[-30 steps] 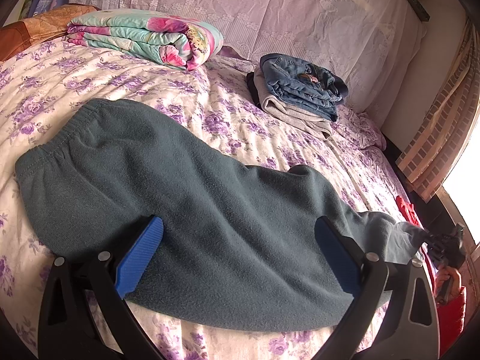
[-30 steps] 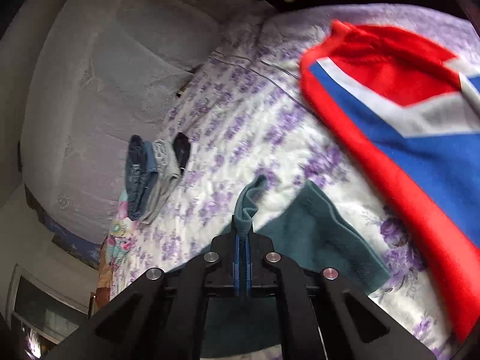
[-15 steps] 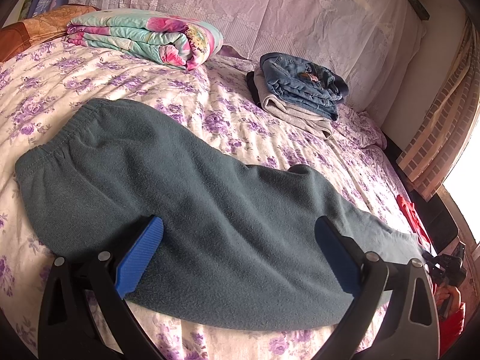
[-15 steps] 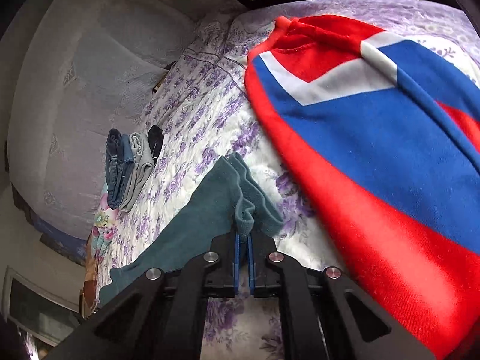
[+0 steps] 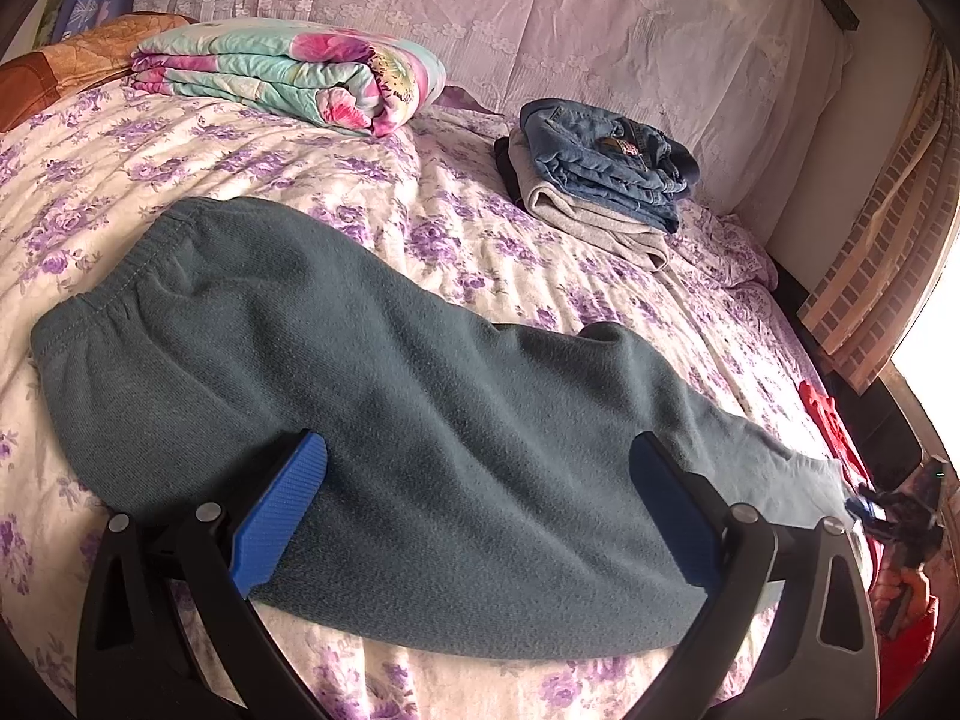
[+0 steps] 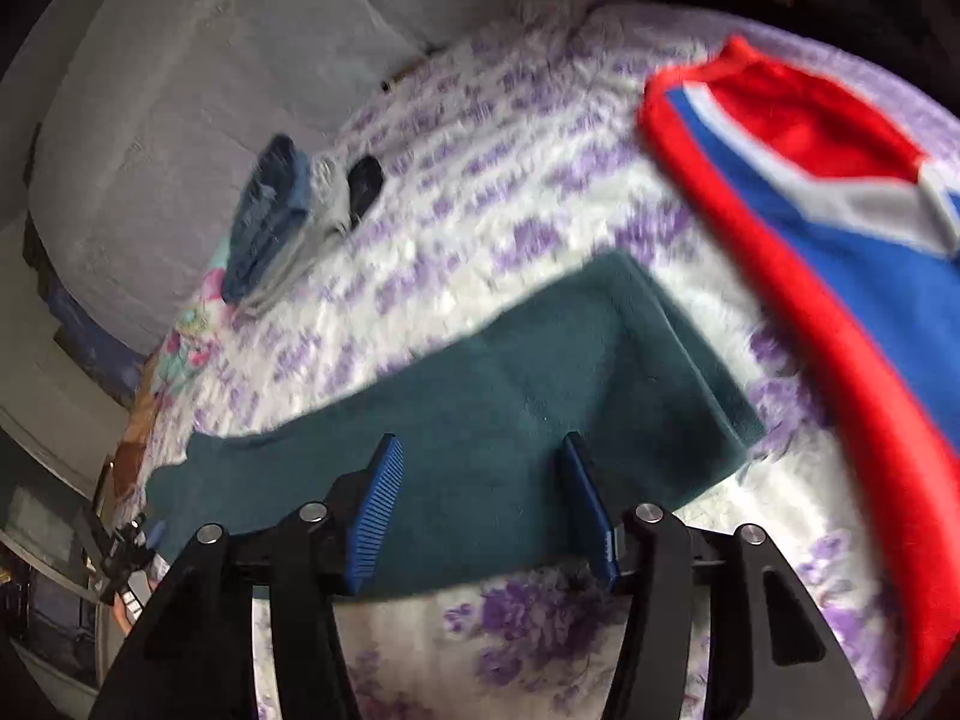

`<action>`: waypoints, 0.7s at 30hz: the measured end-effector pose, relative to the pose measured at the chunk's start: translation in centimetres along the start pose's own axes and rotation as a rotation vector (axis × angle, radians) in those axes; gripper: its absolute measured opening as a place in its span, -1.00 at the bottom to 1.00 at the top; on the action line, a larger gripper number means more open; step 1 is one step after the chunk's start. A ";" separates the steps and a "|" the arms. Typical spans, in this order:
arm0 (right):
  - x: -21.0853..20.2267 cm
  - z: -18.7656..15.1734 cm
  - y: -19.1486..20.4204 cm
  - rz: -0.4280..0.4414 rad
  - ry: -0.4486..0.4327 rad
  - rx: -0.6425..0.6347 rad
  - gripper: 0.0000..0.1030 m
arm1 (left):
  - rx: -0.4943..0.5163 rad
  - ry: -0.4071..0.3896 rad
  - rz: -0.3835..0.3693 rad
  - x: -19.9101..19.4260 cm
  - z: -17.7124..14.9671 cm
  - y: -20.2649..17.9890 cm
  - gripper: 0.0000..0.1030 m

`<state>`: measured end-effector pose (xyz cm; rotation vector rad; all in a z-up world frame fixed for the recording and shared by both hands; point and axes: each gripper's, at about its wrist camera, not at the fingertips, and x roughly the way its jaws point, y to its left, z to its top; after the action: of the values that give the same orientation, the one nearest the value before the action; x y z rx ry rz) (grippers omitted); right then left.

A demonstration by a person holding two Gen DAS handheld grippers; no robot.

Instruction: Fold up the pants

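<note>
Pants, dark teal fleece with an elastic waistband point(image 5: 420, 420), lie flat and lengthwise on the purple-flowered quilted bedspread point(image 5: 240, 162), legs stacked one on the other. Landmark = the pants. Waistband end sits toward the folded floral turquoise-pink blanket point(image 5: 288, 78); cuff end point(image 6: 678, 360) lies just beside the red, white and blue fleece garment point(image 6: 840, 252). Folded stack of blue jeans over grey trousers point(image 5: 600, 180) is beyond the pants, well apart.

Left gripper point(image 5: 474, 516) hovers over the pants' near edge around the seat area, jaws wide, holding nothing. Right gripper point(image 6: 486, 510) is above the cuff end, jaws open to a moderate gap, nothing between the blue pads; view is motion-blurred, contact with cloth can't be confirmed.

Judged step: cuff laid out, next fold is cuff end over toward waistband. To do it well: pinch both layers at the cuff corners, not just the top one; lift only enough to clear the cloth; carry straight along the leg line; land cuff edge flush with waistband. Left should pin or grip the near edge so the lower part doesn't drag. Risk: snagging the red garment beside the cuff.
</note>
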<state>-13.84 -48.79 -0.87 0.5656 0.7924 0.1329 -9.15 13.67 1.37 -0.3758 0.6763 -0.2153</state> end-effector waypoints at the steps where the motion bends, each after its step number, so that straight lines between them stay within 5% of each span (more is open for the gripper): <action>1: -0.1 -0.1 -0.4 0.021 -0.043 0.005 0.06 | 0.005 0.003 0.002 0.0 0.0 0.0 0.91; 4: -1.1 0.4 1.1 -0.005 -0.081 0.025 0.08 | 0.022 0.009 0.020 0.1 -0.1 -0.3 0.91; 8: 0.2 1.0 10.6 0.073 -0.102 -0.263 0.08 | 0.031 0.013 0.033 0.2 -0.1 -0.4 0.91; 15: 12.0 -0.5 29.0 0.249 0.077 -0.628 0.08 | 0.026 0.009 0.025 0.2 -0.1 -0.4 0.91; 21: 20.2 -1.5 36.2 0.275 0.214 -0.705 0.08 | 0.012 0.000 0.006 -0.1 0.0 -0.2 0.91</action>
<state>2.73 -11.10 4.53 -0.0164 0.8079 0.7055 -9.23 13.51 1.48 -0.3625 0.6756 -0.2137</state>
